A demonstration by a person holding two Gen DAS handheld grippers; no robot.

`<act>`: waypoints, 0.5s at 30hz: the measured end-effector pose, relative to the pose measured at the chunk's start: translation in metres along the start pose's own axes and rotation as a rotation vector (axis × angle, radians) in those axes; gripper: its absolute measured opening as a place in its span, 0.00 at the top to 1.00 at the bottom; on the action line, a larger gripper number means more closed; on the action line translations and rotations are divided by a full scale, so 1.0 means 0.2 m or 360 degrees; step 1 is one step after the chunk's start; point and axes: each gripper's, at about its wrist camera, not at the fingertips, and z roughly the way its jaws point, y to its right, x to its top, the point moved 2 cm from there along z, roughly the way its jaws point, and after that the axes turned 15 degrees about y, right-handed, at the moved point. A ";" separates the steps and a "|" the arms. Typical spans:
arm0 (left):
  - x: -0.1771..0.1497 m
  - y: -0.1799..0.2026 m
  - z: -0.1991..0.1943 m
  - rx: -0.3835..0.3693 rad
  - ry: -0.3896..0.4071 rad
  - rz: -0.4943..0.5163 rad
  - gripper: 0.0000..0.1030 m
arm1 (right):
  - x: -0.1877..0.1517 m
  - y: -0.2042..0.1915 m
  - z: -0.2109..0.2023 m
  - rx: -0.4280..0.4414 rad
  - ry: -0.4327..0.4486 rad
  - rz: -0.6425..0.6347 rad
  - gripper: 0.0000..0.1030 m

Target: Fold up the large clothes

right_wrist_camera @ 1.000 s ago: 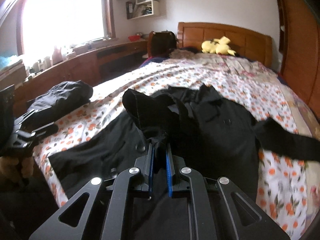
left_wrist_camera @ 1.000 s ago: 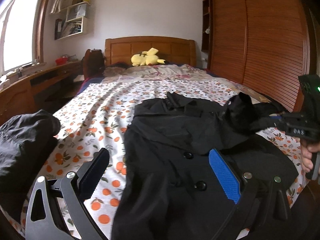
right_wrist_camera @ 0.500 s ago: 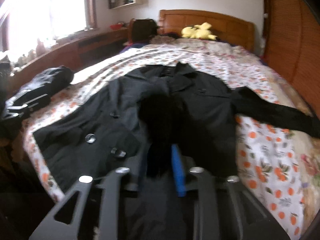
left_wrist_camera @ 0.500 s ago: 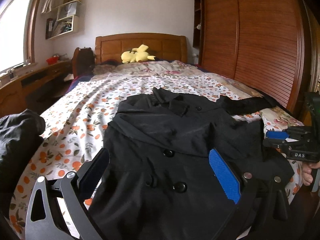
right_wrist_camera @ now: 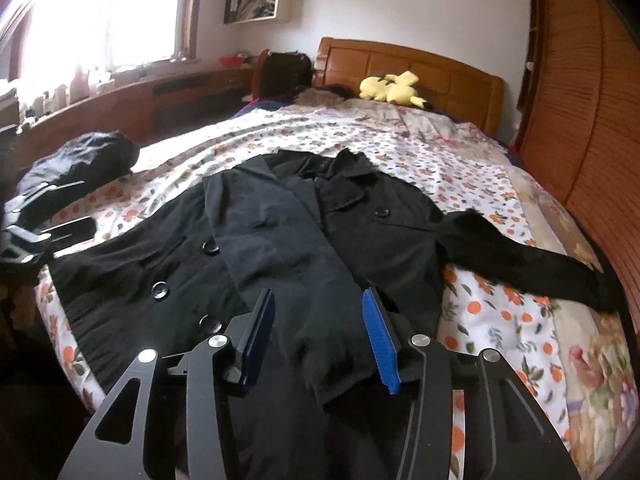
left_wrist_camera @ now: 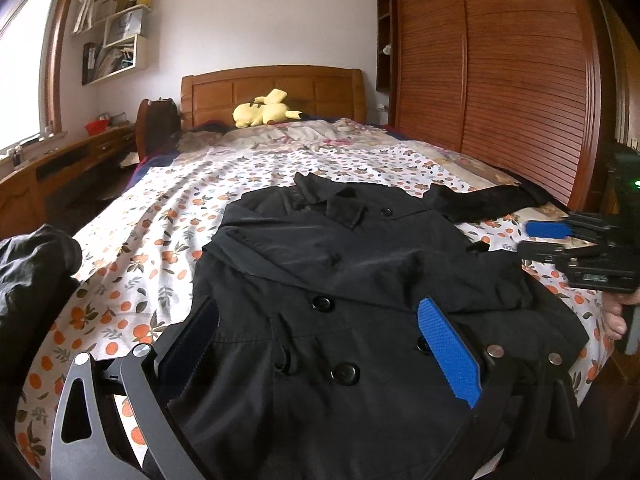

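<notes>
Now | coat [right_wrist_camera: 280, 240] flat, collar twd headboard [right_wrist_camera: 420, 68], lengthwise on bed | L claw [left_wrist_camera: 320, 344] & R claw [right_wrist_camera: 320, 332] wide open; empty

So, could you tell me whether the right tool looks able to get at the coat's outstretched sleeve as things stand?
Probably yes. The right tool is open and holds nothing, and the outstretched sleeve lies flat and uncovered on the bed to its right, with nothing visible lying between them.

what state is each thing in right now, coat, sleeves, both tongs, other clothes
coat: flat on the bed, buttoned
one sleeve: folded across the front
other sleeve: stretched out sideways
left tongs: open, empty
right tongs: open, empty
dark bundle: bunched up beside the coat
</notes>
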 end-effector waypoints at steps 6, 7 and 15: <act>0.00 0.03 0.00 -0.0013 0.0013 0.0004 0.02 | -0.08 0.02 0.24 0.0038 -0.0160 0.0026 0.60; 0.00 0.03 0.00 -0.0014 0.0016 0.0007 0.02 | -0.12 0.04 0.28 0.0023 -0.0204 0.0030 0.60; 0.03 0.04 -0.04 0.0009 0.0057 0.0028 0.02 | -0.33 0.13 0.38 0.0049 -0.0308 0.0166 0.61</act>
